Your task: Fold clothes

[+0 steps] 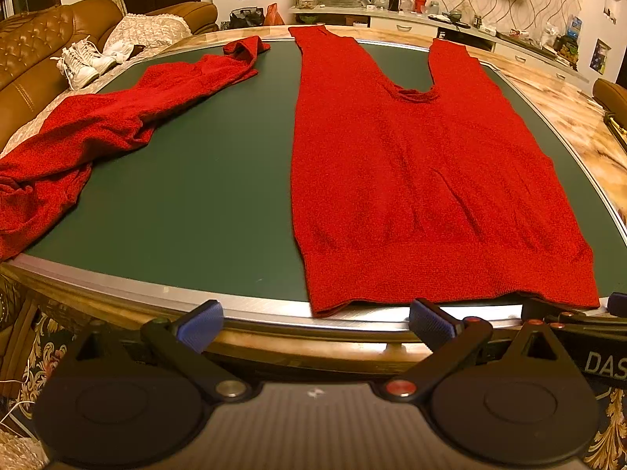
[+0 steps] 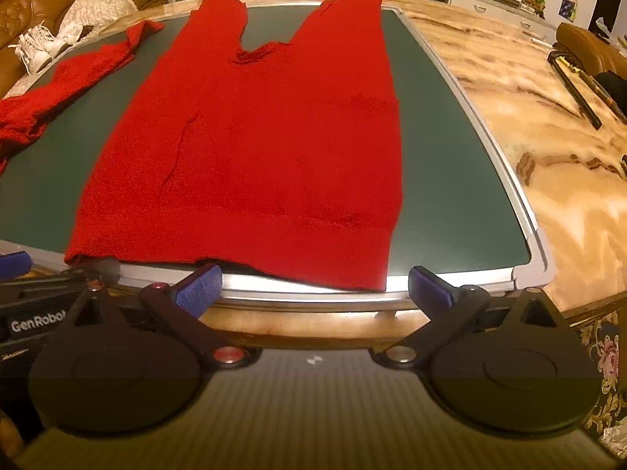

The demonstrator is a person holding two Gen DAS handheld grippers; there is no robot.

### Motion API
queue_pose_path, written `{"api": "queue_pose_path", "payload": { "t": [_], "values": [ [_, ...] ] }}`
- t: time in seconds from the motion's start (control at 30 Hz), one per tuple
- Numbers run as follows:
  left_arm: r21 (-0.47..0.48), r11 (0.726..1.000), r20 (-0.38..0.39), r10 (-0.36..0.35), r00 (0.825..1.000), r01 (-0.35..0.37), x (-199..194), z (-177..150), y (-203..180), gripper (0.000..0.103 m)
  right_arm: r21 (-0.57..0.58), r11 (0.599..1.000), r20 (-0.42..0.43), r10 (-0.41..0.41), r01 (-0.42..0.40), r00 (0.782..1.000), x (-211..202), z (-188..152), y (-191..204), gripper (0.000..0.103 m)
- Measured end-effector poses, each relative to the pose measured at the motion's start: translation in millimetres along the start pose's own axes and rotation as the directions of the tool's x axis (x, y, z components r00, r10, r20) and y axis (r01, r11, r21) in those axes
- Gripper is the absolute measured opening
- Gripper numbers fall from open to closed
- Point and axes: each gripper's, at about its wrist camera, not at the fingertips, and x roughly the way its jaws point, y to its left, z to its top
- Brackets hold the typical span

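Note:
A red knitted garment [image 1: 431,180] [image 2: 258,149] lies flat on the green mat [image 1: 203,188] [image 2: 443,164], its ribbed hem hanging slightly over the near silver edge and its two long parts reaching toward the far side. A second red garment [image 1: 98,133] [image 2: 51,86] lies crumpled at the left, partly off the mat. My left gripper [image 1: 315,327] is open just in front of the hem's left corner, nothing between its blue pads. My right gripper [image 2: 315,290] is open before the hem's right part, holding nothing. Each gripper shows at the other view's edge.
The mat sits on a marble-patterned table [image 2: 529,125]. A brown leather sofa [image 1: 35,51] with white sneakers [image 1: 84,62] stands at the left. A cluttered white cabinet [image 1: 411,11] runs along the far wall. Dark long objects [image 2: 580,82] lie at the table's right.

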Motion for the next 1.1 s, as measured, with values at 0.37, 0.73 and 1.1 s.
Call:
{"api": "queue_pose_path", "payload": {
  "t": [0.37, 0.73, 1.1],
  "values": [
    [-0.011, 1.0, -0.009, 0.0, 1.0, 0.0, 0.6, 0.7, 1.2, 0.103, -0.011, 1.0, -0.005, -0.009, 0.009, 1.0, 1.6, -0.3, 1.7, 0.103],
    [-0.016, 1.0, -0.01, -0.001, 1.0, 0.0, -0.7, 0.3, 0.1, 0.103, -0.011, 1.0, -0.007, -0.008, 0.008, 1.0, 1.4, -0.5, 1.3, 0.103],
    [-0.021, 1.0, -0.012, -0.003, 1.0, 0.003, -1.0, 0.1, 1.3, 0.103, -0.01, 1.0, -0.007, -0.008, 0.008, 1.0, 1.0, -0.7, 1.7, 0.103]
  ]
}}
